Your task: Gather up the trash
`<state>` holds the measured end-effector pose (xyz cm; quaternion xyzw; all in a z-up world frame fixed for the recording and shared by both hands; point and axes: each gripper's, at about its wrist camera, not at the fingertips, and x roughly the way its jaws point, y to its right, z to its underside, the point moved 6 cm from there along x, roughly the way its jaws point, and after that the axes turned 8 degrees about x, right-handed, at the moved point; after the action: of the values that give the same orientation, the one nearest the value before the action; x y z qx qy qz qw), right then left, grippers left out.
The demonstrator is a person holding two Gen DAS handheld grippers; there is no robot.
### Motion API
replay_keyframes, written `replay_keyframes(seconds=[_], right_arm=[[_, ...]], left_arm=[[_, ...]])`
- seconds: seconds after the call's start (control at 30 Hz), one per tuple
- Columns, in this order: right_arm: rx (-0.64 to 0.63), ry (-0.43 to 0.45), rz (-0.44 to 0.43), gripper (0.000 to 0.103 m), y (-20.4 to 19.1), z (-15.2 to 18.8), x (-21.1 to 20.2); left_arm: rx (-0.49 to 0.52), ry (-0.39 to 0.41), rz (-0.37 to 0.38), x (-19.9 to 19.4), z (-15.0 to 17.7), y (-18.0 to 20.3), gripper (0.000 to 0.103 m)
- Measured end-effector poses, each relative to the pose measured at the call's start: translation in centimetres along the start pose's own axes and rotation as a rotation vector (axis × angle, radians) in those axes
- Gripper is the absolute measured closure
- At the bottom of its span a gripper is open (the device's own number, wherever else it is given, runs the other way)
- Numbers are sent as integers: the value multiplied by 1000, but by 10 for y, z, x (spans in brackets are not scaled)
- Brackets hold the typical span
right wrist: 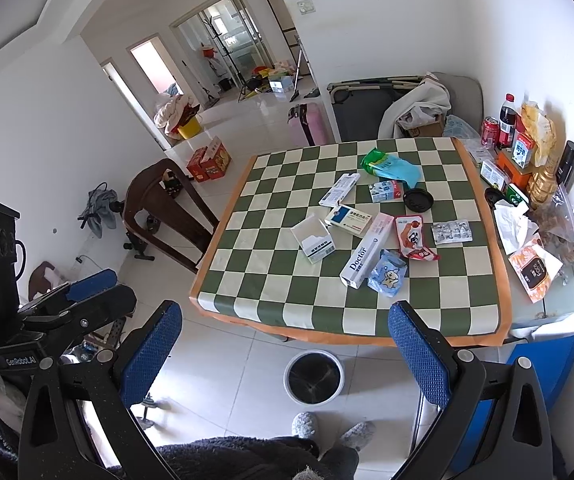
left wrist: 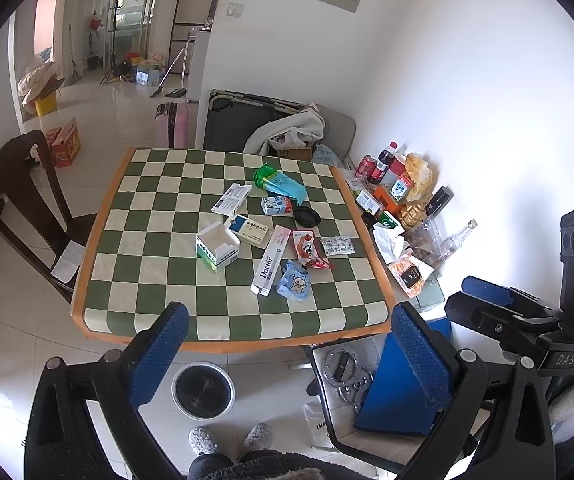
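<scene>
Trash lies on the green-and-cream checkered table [left wrist: 147, 280] [right wrist: 271, 280]: an open white box [left wrist: 217, 249] [right wrist: 313, 240], a long "Doctor" box [left wrist: 270, 261] [right wrist: 367, 250], a blue wrapper [left wrist: 295, 281] [right wrist: 387, 274], a red packet [left wrist: 307, 248] [right wrist: 413, 238], a black lid [left wrist: 307, 216] [right wrist: 418, 200] and more boxes. A round bin [left wrist: 203, 390] [right wrist: 314, 377] stands on the floor before the table. My left gripper [left wrist: 291, 352] is open and empty above the near edge. My right gripper [right wrist: 287, 356] is open and empty, beside it.
Bottles, cans and food packs [left wrist: 399, 192] [right wrist: 527, 160] crowd a glass side table at the right wall. A dark wooden chair [left wrist: 27, 200] [right wrist: 167, 208] stands left of the table. A blue panel [left wrist: 399, 392] leans at lower right. The person's slippers [left wrist: 231, 440] are below.
</scene>
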<state>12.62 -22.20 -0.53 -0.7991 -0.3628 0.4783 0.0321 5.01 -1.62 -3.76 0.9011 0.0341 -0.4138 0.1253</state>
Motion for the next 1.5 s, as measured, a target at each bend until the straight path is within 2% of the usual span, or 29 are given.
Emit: replay_keyframes(seconds=[0.23, 0.77, 1.0, 1.5], right_arm=[[-5, -1, -6, 0, -11, 3, 0], [-4, -2, -9, 0, -11, 4, 0], [-4, -3, -10, 0, -11, 3, 0], [0, -1, -11, 0, -15, 4, -1]], left_arm=[[-3, 2, 2, -1, 0, -1, 0], [-5, 6, 7, -1, 2, 0, 0], [-8, -6, 16, 4, -1, 13, 0], [-12, 0, 17, 2, 1, 8, 0]])
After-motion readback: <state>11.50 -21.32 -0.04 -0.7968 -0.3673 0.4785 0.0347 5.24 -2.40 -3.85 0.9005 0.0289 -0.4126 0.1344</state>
